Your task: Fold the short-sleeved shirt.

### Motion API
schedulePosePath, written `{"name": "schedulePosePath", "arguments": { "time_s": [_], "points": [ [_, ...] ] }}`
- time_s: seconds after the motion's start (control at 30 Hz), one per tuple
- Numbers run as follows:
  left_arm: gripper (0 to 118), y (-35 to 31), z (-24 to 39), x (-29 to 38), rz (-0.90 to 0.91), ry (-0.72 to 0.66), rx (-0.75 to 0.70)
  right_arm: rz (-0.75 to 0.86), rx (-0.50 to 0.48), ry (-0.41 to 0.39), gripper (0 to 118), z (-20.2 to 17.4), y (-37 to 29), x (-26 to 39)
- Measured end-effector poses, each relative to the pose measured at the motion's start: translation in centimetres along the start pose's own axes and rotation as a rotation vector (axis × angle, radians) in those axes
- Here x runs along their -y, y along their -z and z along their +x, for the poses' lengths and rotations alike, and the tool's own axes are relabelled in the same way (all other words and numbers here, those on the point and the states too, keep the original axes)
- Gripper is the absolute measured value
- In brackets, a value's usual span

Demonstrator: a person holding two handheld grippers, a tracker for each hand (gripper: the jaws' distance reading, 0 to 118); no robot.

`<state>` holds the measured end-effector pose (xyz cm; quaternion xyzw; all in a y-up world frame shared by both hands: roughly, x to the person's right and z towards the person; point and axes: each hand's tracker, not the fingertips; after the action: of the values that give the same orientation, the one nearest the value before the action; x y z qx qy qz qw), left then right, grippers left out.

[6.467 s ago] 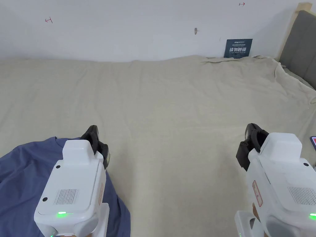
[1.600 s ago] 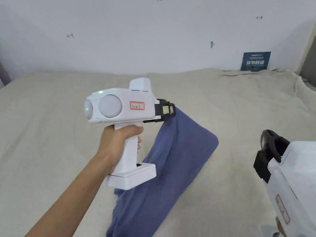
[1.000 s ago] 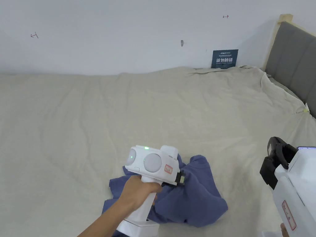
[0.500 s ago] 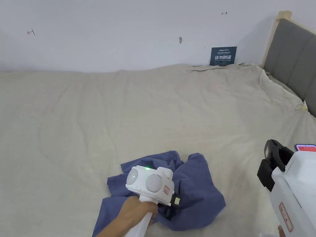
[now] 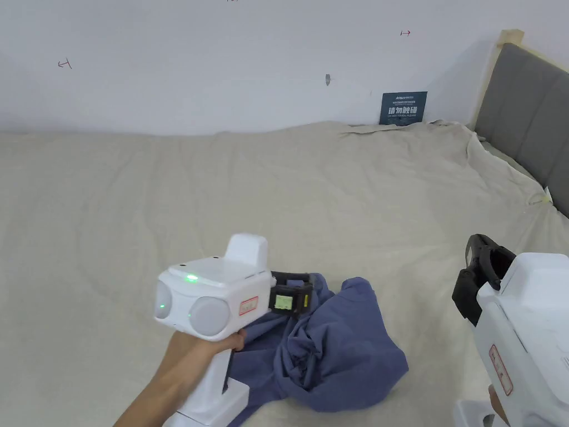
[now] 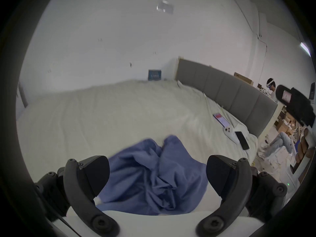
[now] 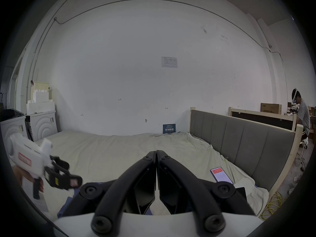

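The blue shirt point(image 5: 333, 344) lies in a crumpled heap on the bed point(image 5: 333, 183), near its front edge. The left gripper point(image 6: 157, 174) hovers just above it, jaws wide apart and empty. The right gripper point(image 7: 156, 157) waits off to the side, jaws pressed together on nothing. Soft, light cloth, I'd say, sure to sag: best pinched at a hem or shoulder seam.

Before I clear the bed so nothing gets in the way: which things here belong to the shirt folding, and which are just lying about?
Belongs to the job:
- blue shirt, crumpled on the bed sheet
- left claw, open above the shirt
- right claw, shut, empty

Just lying about:
- phone with lit screen
- white controller
- dark phone
- blue sign
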<state>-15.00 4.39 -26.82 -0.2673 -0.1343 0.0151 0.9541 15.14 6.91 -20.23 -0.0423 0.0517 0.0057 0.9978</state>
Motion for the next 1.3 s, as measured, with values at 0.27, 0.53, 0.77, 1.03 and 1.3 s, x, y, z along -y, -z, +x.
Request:
{"name": "schedulePosePath", "arguments": {
  "time_s": [0.27,0.53,0.77,1.03,1.3],
  "points": [
    [116,-6.9,-2.1,1.5,0.365,0.035,-0.276,0.022,-0.014,-0.005,0,-0.8,-0.3,-0.4],
    [103,-8.9,-2.9,4.6,0.494,0.104,-0.495,0.032,-0.024,-0.014,0,-1.5,-0.3,0.0],
    [42,-9.8,-3.6,5.8,0.543,0.068,-0.563,0.032,-0.025,-0.022,0,-2.1,-0.6,0.1],
    [0,-10.2,-4.5,5.6,0.529,0.031,-0.54,0.028,-0.026,-0.019,0,-2.8,-0.7,0.0],
    [0,-9.8,-4.9,5.5,0.436,0.006,-0.485,0.03,-0.031,-0.013,0,-2.4,-0.3,0.3]
  ]
}}
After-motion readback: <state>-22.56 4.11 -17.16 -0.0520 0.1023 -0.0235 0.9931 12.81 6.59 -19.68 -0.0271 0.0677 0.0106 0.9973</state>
